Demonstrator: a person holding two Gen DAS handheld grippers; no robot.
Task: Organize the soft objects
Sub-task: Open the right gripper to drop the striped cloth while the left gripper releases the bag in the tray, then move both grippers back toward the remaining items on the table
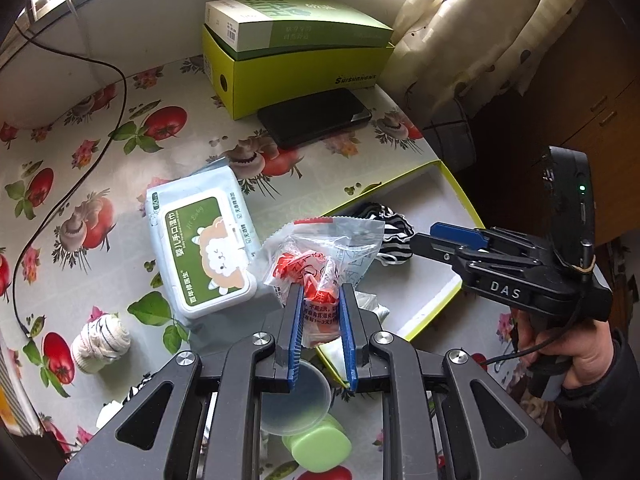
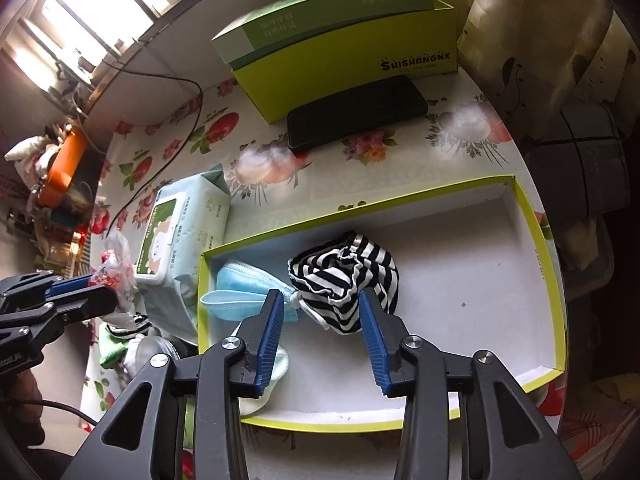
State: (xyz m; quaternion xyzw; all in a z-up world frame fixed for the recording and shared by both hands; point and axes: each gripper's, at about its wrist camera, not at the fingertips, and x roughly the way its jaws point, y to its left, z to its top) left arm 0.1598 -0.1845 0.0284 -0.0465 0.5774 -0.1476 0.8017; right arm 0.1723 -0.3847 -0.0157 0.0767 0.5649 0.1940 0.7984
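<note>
My left gripper point(image 1: 321, 292) is shut on a clear plastic packet point(image 1: 320, 252) with red contents, held above the near-left corner of the tray. A shallow white tray with a lime-green rim point(image 2: 556, 280) holds a black-and-white striped cloth point(image 2: 344, 276), a blue face mask point(image 2: 240, 284) and a pale sock point(image 2: 276, 364). My right gripper point(image 2: 321, 300) hangs open over the tray, the striped cloth lying just beyond and below its fingertips. A rolled white sock point(image 1: 100, 340) sits on the flowered tablecloth at the left. A pack of wet wipes point(image 1: 200, 248) lies beside the tray.
Two stacked green boxes point(image 1: 296, 52) and a black phone point(image 1: 316, 120) stand at the back. A black cable point(image 1: 116, 92) runs along the left. A green bottle point(image 1: 320, 448) and clear lid point(image 1: 296, 400) lie under my left gripper. The table edge and a curtain point(image 1: 480, 20) are on the right.
</note>
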